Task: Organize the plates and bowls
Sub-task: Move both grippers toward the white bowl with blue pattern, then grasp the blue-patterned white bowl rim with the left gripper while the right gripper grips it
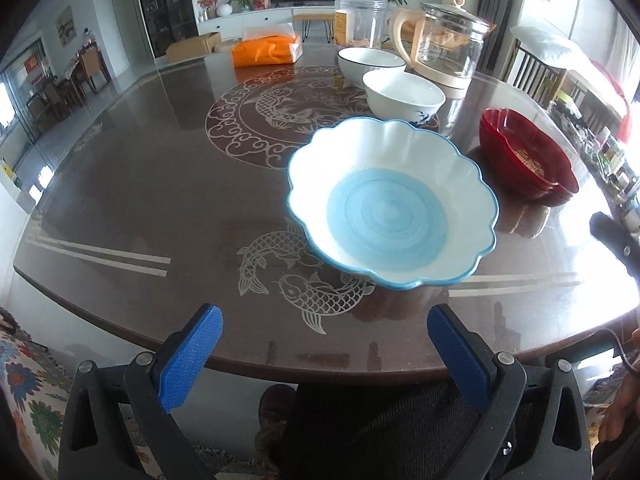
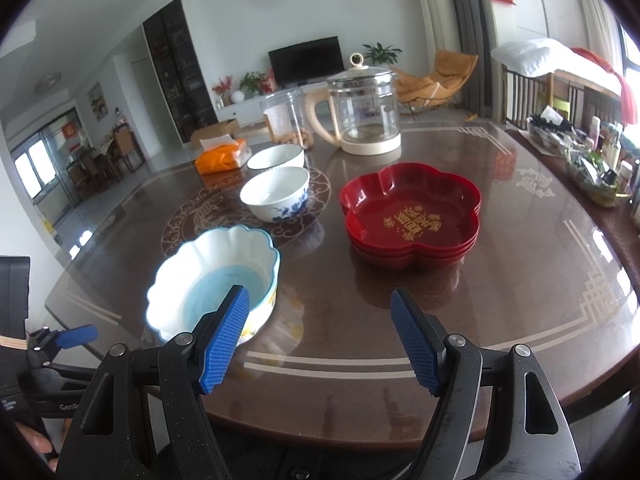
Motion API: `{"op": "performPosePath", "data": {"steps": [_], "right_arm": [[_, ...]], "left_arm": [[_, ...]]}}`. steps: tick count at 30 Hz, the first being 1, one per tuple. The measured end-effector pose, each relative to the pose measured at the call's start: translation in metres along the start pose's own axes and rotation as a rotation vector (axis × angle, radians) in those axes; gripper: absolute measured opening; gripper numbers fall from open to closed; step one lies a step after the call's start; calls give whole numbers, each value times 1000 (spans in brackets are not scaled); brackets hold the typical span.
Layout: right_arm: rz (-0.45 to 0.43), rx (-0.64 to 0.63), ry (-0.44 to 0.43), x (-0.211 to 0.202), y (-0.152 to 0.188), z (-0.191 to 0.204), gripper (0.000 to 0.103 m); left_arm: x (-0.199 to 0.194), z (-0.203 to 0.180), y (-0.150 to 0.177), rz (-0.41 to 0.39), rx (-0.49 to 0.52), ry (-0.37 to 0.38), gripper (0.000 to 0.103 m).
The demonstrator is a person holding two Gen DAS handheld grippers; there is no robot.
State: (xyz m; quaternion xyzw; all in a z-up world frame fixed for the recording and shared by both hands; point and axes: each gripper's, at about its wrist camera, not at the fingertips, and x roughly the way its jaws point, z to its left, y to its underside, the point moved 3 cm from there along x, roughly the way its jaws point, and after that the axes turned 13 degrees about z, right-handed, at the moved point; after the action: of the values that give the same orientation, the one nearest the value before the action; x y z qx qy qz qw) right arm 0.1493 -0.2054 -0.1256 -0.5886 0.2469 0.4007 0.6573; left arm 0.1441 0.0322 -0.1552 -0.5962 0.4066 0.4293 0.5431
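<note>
A scalloped white bowl with a blue centre [image 1: 390, 204] sits near the table's front edge; it also shows in the right wrist view [image 2: 212, 276]. A stack of red flower-shaped plates [image 2: 410, 216] stands to its right, also seen in the left wrist view [image 1: 528, 156]. Behind are a white bowl with blue flowers [image 2: 276, 194] and a dark-rimmed white bowl [image 2: 276, 158]. My left gripper [image 1: 324, 322] is open and empty, short of the table edge before the scalloped bowl. My right gripper [image 2: 320, 306] is open and empty, over the front edge between the scalloped bowl and the red plates.
A glass kettle [image 2: 364, 114], a clear plastic jar [image 2: 286, 120] and an orange tissue pack [image 2: 222, 156] stand at the back of the brown patterned table [image 2: 520, 280]. A cluttered sideboard [image 2: 580, 160] lies to the right.
</note>
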Motion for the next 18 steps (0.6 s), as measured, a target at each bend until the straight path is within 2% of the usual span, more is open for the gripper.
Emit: {"op": "performPosePath", "data": {"steps": [2, 5, 8, 10, 12, 15, 17, 18], "right_arm": [[43, -18, -2, 10, -5, 0, 77], [66, -70, -2, 18, -28, 5, 77], [83, -82, -36, 26, -72, 9, 77], [93, -77, -83, 36, -109, 8, 77], [127, -47, -92, 57, -147, 3, 76], [211, -9, -66, 99, -193, -4, 76], [288, 16, -86, 131, -207, -8, 75], [327, 40, -104, 146, -210, -11, 74]], "left_arm": [[-4, 5, -17, -5, -15, 32, 102], [-16, 5, -59, -47, 16, 6, 102], [-25, 6, -116, -87, 35, 24, 102], [-19, 7, -158, -68, 30, 53, 102], [-5, 6, -196, -41, 23, 78, 101], [22, -4, -235, 4, 41, 67, 87], [42, -12, -250, 51, 62, 78, 75], [51, -16, -255, 72, 66, 83, 73]]}}
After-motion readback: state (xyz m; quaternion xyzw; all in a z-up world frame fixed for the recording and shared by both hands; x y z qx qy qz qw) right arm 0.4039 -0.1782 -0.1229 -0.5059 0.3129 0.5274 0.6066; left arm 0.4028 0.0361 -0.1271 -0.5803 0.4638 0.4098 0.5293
